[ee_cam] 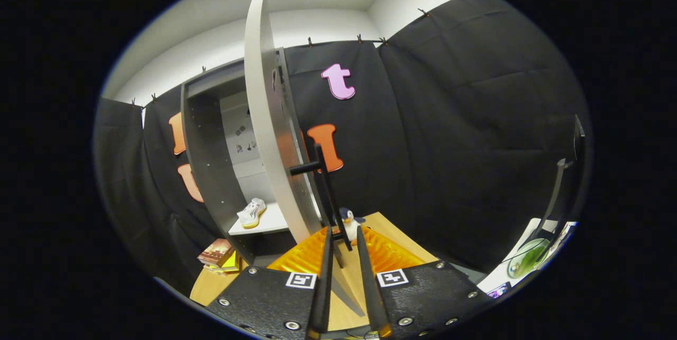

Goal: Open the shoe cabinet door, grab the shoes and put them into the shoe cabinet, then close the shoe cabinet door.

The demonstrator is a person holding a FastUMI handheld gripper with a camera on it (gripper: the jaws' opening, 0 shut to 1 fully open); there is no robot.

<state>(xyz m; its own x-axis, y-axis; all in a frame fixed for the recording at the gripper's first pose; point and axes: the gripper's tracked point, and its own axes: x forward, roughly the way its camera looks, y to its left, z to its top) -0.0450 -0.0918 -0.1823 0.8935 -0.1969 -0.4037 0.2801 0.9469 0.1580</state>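
Item: shoe (252, 213) shelved (door (270, 134) open); I hold gripper (344, 234) narrow around handle (329, 192); next, swing shut.

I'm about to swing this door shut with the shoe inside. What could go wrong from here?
1. The claw straddles the door handle near its lower end; it may slip off mid-swing.
2. The shoe sits near the front of the shelf; the door might clip it.
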